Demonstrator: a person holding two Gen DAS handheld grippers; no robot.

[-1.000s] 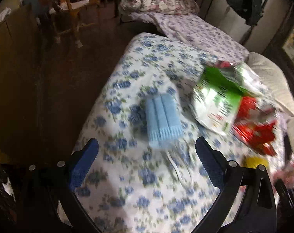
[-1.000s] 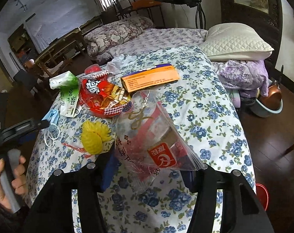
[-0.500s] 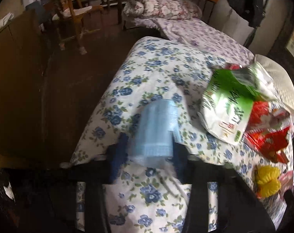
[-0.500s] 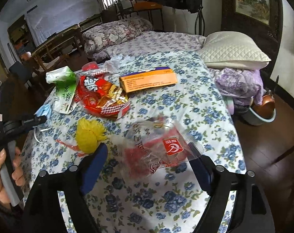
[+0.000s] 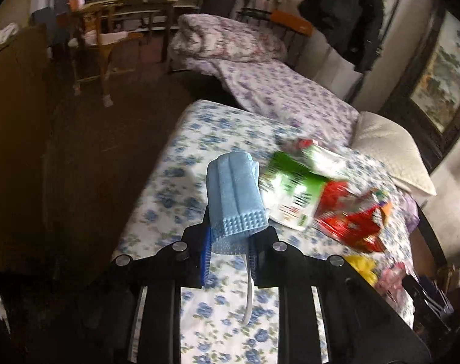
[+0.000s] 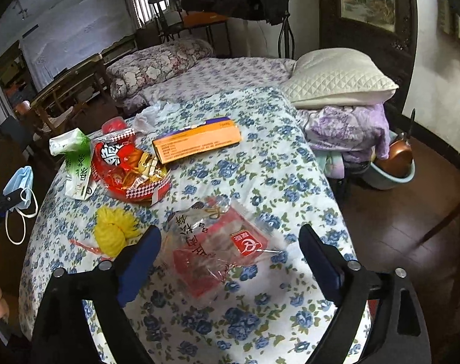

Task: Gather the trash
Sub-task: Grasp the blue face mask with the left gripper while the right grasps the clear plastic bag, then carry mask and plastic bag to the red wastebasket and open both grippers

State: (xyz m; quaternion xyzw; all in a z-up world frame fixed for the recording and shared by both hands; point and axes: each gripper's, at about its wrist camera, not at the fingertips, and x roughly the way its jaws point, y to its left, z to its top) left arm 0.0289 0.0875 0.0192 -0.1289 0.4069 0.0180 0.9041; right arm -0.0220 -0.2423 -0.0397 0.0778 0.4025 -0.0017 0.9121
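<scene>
We have just lifted the blue face mask (image 5: 234,200) off the table (image 6: 290,188) with our left gripper (image 5: 230,253) clamped on it, while our right gripper (image 6: 230,257), jaws now wide, has dropped the clear wrapper (image 6: 217,248) back there, still uncollected.
</scene>
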